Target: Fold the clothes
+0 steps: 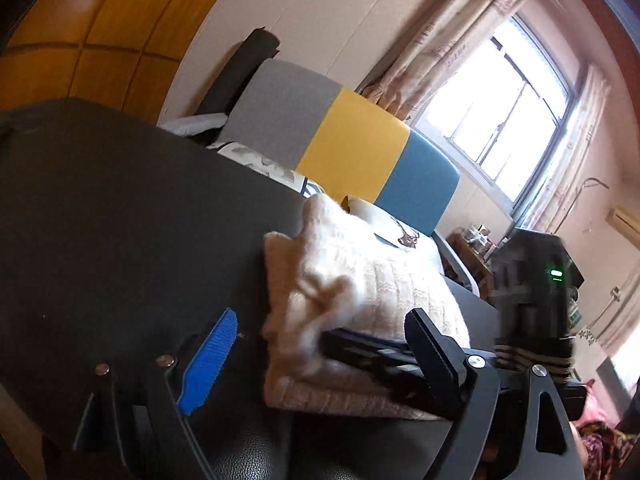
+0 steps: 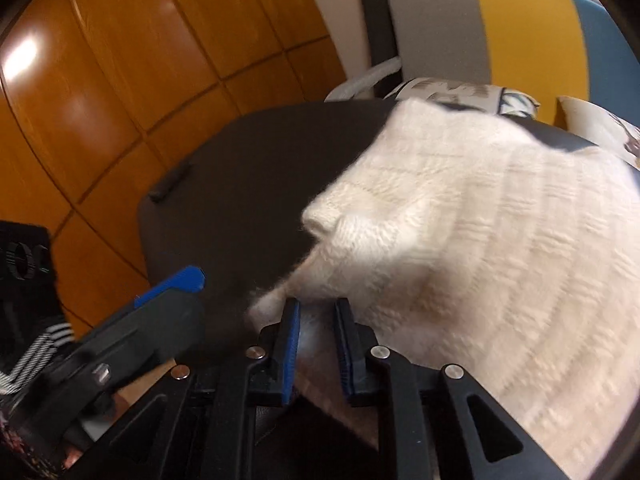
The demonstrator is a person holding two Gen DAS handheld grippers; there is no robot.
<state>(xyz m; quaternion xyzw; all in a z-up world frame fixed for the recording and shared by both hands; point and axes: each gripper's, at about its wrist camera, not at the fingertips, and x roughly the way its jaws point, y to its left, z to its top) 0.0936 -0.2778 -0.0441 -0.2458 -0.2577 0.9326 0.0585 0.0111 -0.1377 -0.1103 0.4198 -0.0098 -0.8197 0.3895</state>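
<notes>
- Left gripper [image 1: 316,348]: jaws wide apart, nothing between pads. Blue pad on the left over bare dark table [image 1: 120,220]; black finger on the right sits above the folded edge of the sweater [image 1: 360,280], not pressing it.
- Right gripper [image 2: 318,344]: jaws close together, pinching a fold of the cream knit near its edge. Fabric runs up out of the gap. Also seen in left wrist view, crossing low over the sweater.
- Sweater: cream cable knit, on the right half of the table, bunched into layers, partly folded. Left part of the table bare.
- Judgement, step in hand: right carries the pinched edge across to lay a fold. Do well by keeping the pull low + even, edge square to the stack; left should stay clear or pin the stack so layers don't drag.
- Hard to make out: right wrist view motion-blurred; how many layers are in the pinch, can't tell. Sweater's right side cut by frame. Sleeves and collar not identifiable.
</notes>
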